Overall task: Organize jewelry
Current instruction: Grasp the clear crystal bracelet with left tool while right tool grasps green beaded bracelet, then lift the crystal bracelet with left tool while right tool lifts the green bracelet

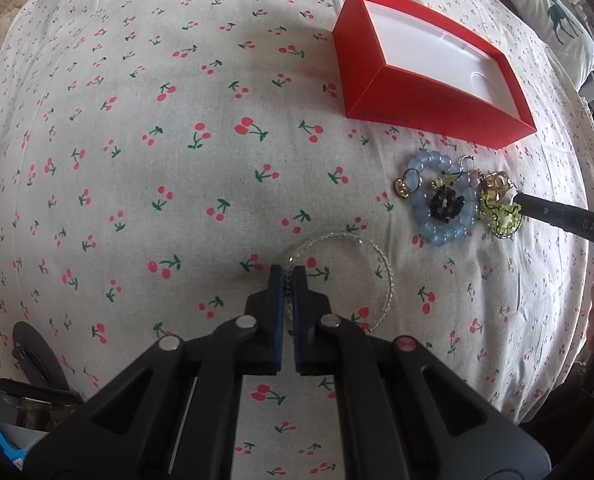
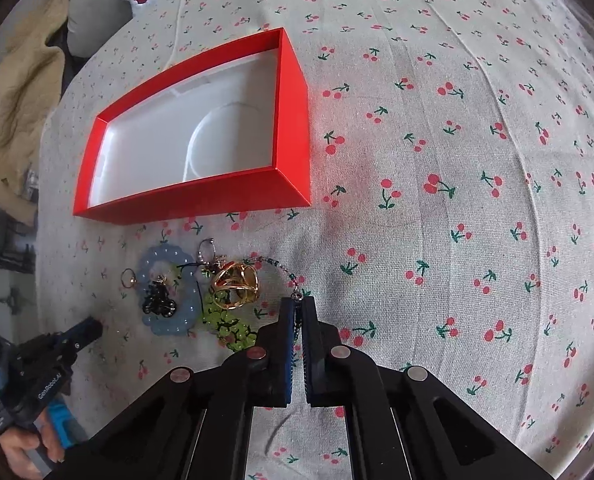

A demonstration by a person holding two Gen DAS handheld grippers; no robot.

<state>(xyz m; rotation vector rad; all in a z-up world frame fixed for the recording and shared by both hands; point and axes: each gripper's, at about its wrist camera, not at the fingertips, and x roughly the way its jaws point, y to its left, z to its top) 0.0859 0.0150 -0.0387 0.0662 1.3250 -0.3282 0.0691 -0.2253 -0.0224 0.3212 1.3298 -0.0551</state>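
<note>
Clenched on a dark beaded chain [image 2: 296,322], our right tongs [image 2: 297,306] sit beside the jewelry pile [image 2: 201,296]; our left tongs [image 1: 288,276] pinch the clear beaded bracelet [image 1: 381,264]. Beyond both waits the red box [image 2: 293,120].

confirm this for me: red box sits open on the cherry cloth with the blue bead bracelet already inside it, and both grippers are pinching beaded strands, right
Not quite. The red box holds nothing; the right wrist view shows only its white lining. The blue bead bracelet lies on the cherry cloth beside the box, in the jewelry pile. The rest stands: the left gripper and right gripper each pinch a beaded strand.
</note>
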